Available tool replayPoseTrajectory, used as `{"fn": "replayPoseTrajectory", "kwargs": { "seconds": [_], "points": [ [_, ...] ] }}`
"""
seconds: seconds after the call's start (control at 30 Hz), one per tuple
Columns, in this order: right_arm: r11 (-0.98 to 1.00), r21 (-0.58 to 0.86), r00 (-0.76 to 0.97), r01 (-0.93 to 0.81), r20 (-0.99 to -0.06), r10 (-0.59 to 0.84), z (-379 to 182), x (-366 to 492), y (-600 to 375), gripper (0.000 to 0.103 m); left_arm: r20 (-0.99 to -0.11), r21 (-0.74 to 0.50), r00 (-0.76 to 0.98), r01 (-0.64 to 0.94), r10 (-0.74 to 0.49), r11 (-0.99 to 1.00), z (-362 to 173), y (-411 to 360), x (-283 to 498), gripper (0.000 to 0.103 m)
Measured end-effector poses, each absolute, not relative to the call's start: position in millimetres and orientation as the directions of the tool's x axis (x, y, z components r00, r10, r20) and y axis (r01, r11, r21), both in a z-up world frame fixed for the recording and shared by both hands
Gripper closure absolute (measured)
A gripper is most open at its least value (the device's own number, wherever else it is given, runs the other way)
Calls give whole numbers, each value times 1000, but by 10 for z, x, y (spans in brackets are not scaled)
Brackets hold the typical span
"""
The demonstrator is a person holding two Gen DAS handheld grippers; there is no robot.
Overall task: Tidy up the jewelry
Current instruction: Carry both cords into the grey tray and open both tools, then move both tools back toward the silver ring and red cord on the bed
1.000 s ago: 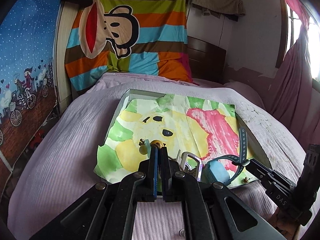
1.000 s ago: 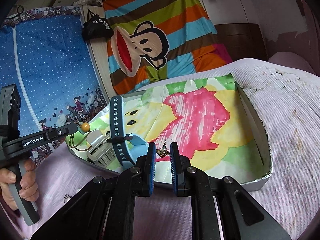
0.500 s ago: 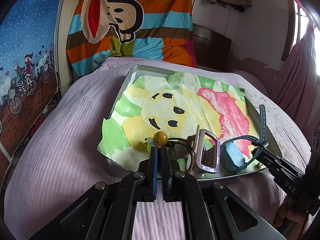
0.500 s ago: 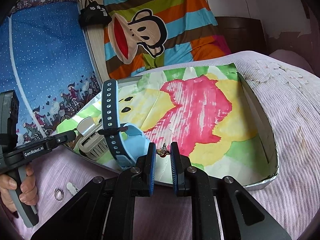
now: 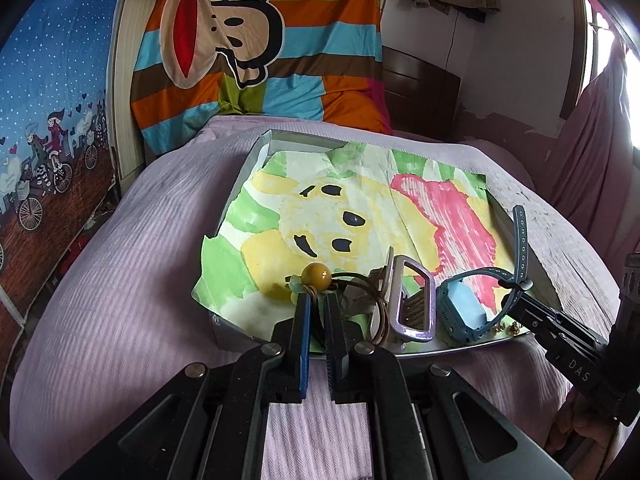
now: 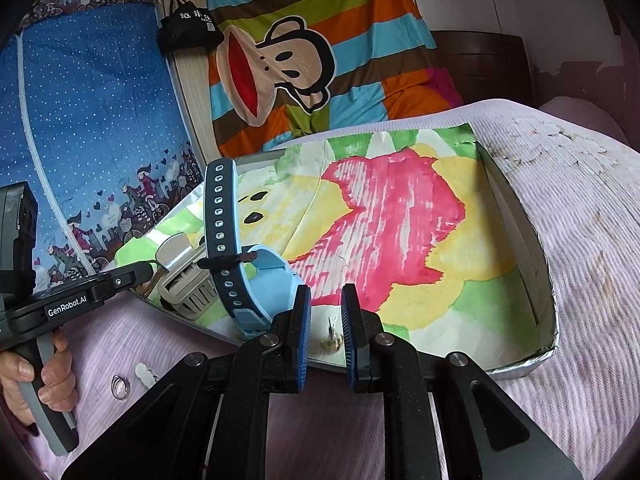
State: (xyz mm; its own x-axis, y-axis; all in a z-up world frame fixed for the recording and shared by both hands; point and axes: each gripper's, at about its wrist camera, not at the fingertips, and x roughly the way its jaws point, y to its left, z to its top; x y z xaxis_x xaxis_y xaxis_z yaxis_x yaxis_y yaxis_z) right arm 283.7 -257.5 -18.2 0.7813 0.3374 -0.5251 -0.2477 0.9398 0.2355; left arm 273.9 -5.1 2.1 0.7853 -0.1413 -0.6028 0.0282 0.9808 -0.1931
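Finding: the jewelry sits at the near end of a foil-sided tray (image 6: 532,280) lined with painted paper, the tray resting on a pink-sheeted bed (image 5: 120,280). The left gripper (image 5: 316,300) has just been opening. Its jaws now stand narrowly parted with the brown cord (image 5: 356,279) of a necklace running into the gap, apparently no longer pinched, and its yellow bead (image 5: 316,274) lies just past the tips. The right gripper (image 6: 325,292) holds its jaws slightly apart. A small gold earring (image 6: 331,342) shows in the gap and appears to touch neither pad. Assessment: the earring is tiny, light and hard, likely to skate on the paper, and is best pinched across its head rather than its thin post. The cord is limp and will trail, so a hold beside the bead seems soundest. The blue watch (image 6: 260,264) is rubbery and springy, and its strap offers the easiest purchase. The hair clip (image 5: 412,300) is rigid with brittle-looking teeth, so its frame is the place to take hold. A ring (image 6: 120,386) lies outside the tray on the sheet, where it is smooth and apt to roll.
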Motion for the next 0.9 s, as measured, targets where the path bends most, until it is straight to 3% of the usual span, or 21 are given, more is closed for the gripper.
{"fn": "replayPoseTrajectory", "kwargs": {
  "seconds": [0.1, 0.17, 0.23, 0.3, 0.57, 0.73, 0.9],
  "points": [
    [942, 232, 789, -242, -518, 330, -174, 2820, -2588, 85, -578, -196, 803, 37, -146, 980, 45, -67, 2664, 73],
    [946, 225, 800, -234, -508, 319, -161, 2776, -2592, 65, -554, -186, 822, 31, -131, 982, 82, -77, 2602, 46],
    [949, 220, 814, -227, -492, 309, -138, 2716, -2602, 57, -529, -169, 842, 22, -109, 985, 119, -86, 2531, 41],
    [951, 215, 828, -222, -473, 300, -101, 2647, -2613, 57, -519, -164, 848, 29, -111, 986, 146, -93, 2479, 40],
    [955, 204, 897, -217, -345, 278, 96, 2245, -2654, 24, -445, -165, 894, -21, -55, 986, 272, -25, 2191, 3],
    [956, 184, 923, -227, -273, 272, 219, 1985, -2635, 2, -403, -206, 914, -47, -41, 977, 320, 74, 1988, 0],
    [959, 162, 934, -234, -235, 268, 326, 1748, -2584, 1, -387, -221, 922, -69, -22, 973, 328, 142, 1831, 0]
  ]
}}
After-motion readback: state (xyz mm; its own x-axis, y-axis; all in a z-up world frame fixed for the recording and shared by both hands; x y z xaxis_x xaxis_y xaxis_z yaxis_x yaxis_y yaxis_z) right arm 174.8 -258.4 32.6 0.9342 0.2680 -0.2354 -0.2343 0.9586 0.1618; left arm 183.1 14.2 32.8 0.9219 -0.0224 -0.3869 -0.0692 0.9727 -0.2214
